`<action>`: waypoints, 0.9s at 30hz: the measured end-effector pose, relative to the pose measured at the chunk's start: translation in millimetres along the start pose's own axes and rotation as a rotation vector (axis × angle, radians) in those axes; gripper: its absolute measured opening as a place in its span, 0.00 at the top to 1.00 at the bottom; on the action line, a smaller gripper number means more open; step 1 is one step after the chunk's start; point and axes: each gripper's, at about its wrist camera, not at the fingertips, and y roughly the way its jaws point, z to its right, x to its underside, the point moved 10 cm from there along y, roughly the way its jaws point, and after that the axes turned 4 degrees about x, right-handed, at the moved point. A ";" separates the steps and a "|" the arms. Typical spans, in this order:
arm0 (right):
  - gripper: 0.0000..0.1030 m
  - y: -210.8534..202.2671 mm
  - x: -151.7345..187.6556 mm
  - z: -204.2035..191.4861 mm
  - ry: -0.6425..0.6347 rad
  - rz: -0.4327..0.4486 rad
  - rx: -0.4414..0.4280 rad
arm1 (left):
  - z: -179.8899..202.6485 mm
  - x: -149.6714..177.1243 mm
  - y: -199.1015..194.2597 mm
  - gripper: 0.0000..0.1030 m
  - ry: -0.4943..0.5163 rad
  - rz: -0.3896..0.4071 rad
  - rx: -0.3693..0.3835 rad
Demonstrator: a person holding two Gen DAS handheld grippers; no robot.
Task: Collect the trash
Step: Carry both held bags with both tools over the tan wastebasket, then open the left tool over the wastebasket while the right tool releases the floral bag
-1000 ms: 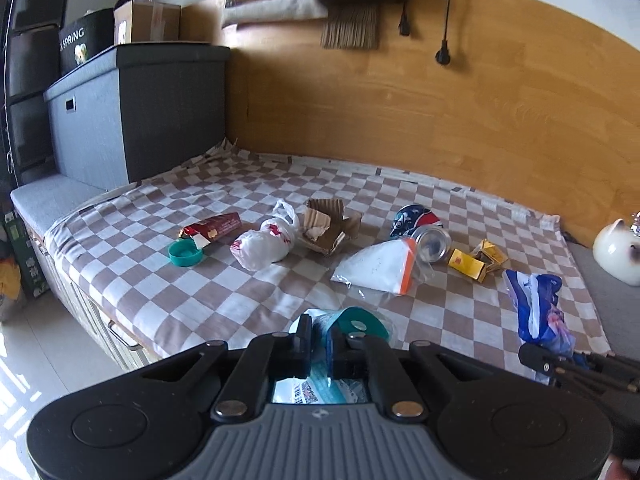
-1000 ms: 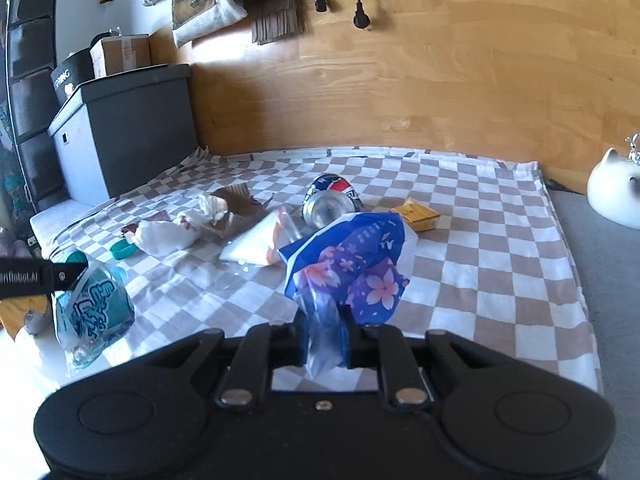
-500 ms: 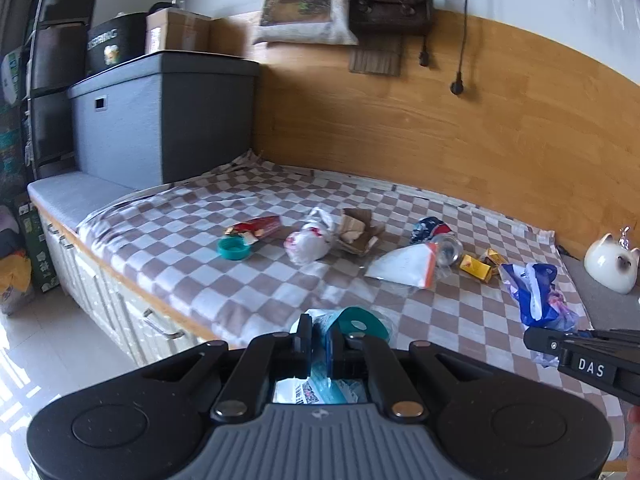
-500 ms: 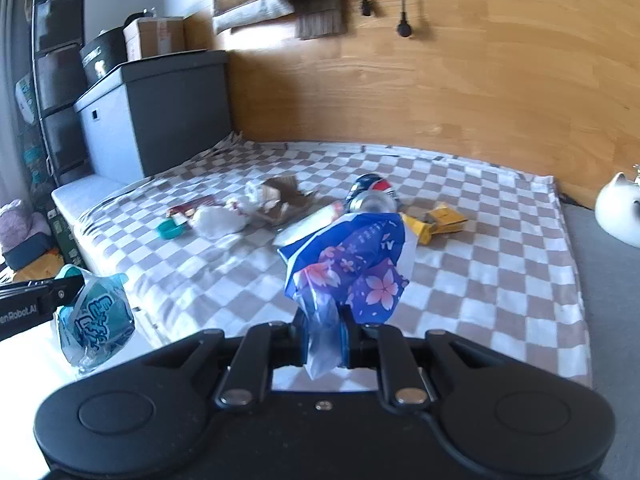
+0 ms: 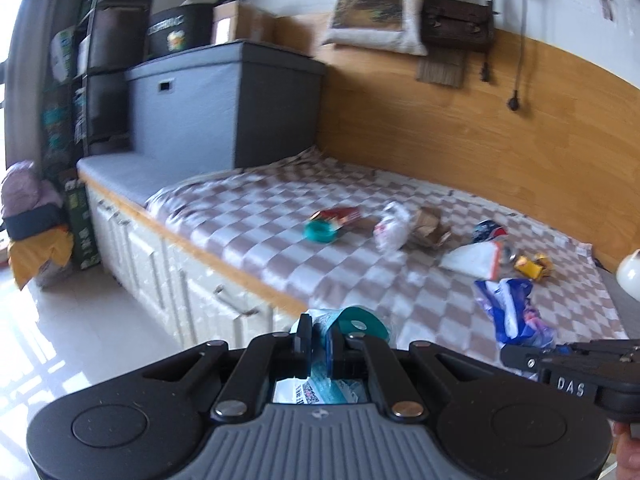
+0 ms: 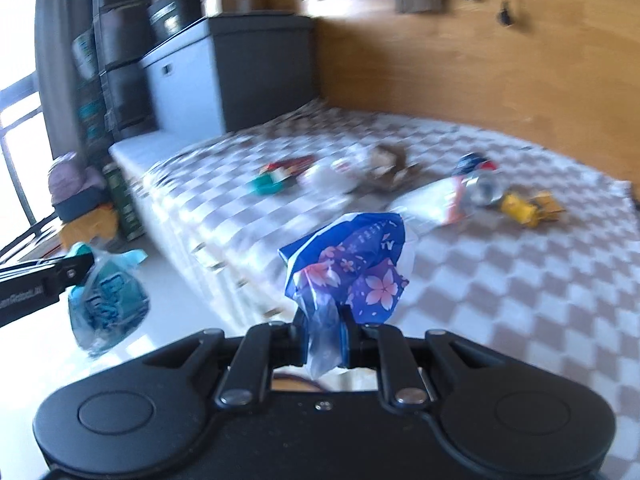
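Note:
My left gripper (image 5: 319, 340) is shut on a teal plastic wrapper (image 5: 352, 322); it also shows hanging at the left of the right wrist view (image 6: 106, 304). My right gripper (image 6: 323, 334) is shut on a blue flowered wrapper (image 6: 352, 264), seen too in the left wrist view (image 5: 512, 312). Both are held off the front edge of the checkered bench (image 5: 260, 216). On the cloth lie a teal lid (image 5: 319, 232), a red packet (image 5: 338, 214), a white crumpled bag (image 5: 392, 226), brown cardboard (image 5: 430, 226), a white-orange pouch (image 5: 474, 258), a crushed can (image 5: 486, 232) and yellow wrappers (image 5: 532, 266).
A grey storage box (image 5: 224, 108) stands at the bench's left end, with black shelves (image 5: 100, 72) beside it. A wooden wall panel (image 5: 480, 128) backs the bench. White drawers (image 5: 168, 272) run under the bench edge. Bags (image 5: 32, 236) sit on the white floor at left.
Both grippers have pulled back and to the left, away from the bench, each still holding its wrapper. The floor and drawers have come into view.

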 end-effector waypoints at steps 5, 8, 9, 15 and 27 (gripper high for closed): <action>0.85 18.8 29.8 -38.7 -0.061 -0.070 -0.062 | -34.5 39.0 10.3 0.94 -0.071 -0.064 -0.045; 0.85 29.7 51.2 -54.0 -0.089 -0.117 -0.090 | -49.6 64.5 19.0 0.94 -0.107 -0.110 -0.061; 0.85 34.6 58.6 -58.5 -0.096 -0.134 -0.097 | -53.1 72.3 21.9 0.94 -0.115 -0.124 -0.063; 0.85 64.5 102.6 -68.6 -0.120 -0.238 -0.114 | -67.1 114.1 44.4 0.94 -0.150 -0.203 -0.070; 0.85 123.0 160.3 -67.8 -0.133 -0.406 -0.100 | -83.1 183.6 113.0 0.94 -0.173 -0.383 -0.043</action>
